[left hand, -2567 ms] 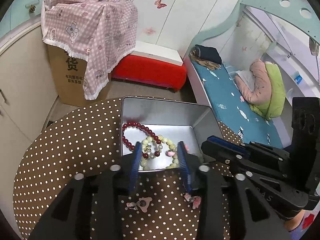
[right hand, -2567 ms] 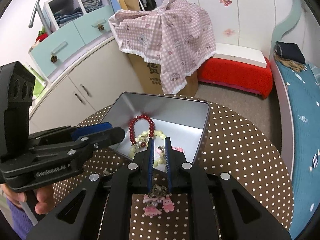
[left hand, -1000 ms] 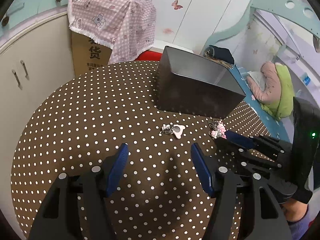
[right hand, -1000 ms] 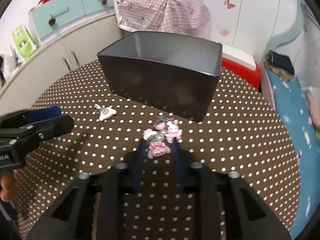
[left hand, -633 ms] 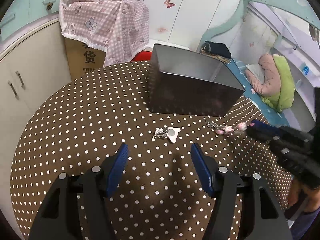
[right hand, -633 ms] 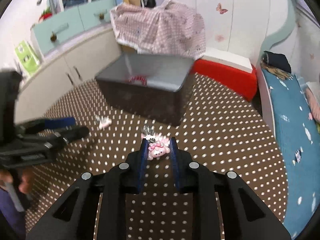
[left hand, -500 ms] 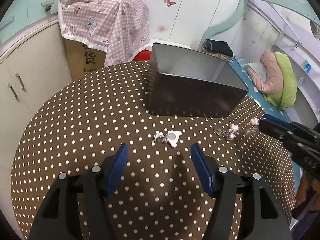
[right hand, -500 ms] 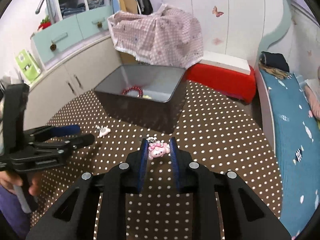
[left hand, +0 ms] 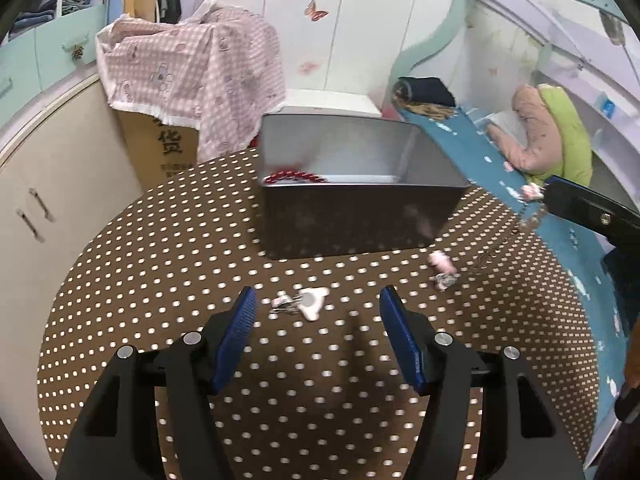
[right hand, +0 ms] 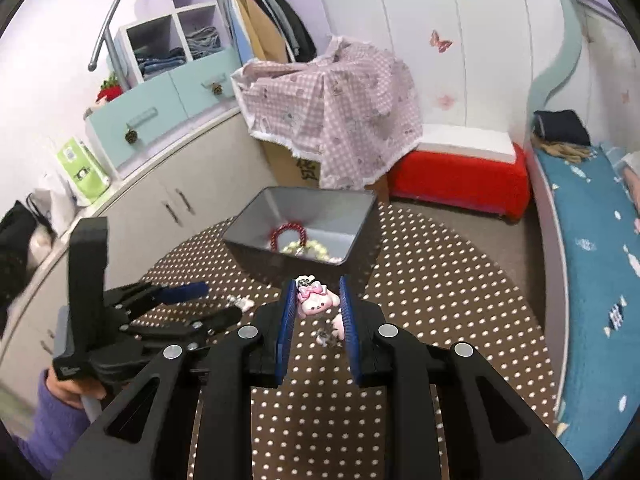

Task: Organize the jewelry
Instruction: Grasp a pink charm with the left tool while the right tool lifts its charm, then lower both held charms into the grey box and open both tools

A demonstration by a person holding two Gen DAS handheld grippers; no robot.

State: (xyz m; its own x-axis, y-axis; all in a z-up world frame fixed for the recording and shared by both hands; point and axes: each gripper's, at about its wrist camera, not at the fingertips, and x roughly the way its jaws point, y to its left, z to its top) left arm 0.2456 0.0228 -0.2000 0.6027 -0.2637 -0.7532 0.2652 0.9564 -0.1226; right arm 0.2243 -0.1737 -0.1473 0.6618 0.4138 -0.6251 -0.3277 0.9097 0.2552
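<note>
Brown polka-dot cloth (left hand: 160, 264) covers the round table. Left wrist view: my left gripper (left hand: 316, 332) hangs wide open and empty over the white charm (left hand: 310, 302), which has stayed put on the cloth; the metal tin (left hand: 356, 216) sits beyond, red bead bracelet (left hand: 294, 177) inside. At the right edge, a chain blurs below the right claw. Right wrist view: my right gripper (right hand: 318, 308) has lifted since a second ago, and its blue ribbed pads now look slightly parted around the glossy pink bunny charm (right hand: 316, 302); whether they pinch it I cannot tell. A second pink piece dangles below. Judgement: carry-to-tin underway, grip doubtful.
</note>
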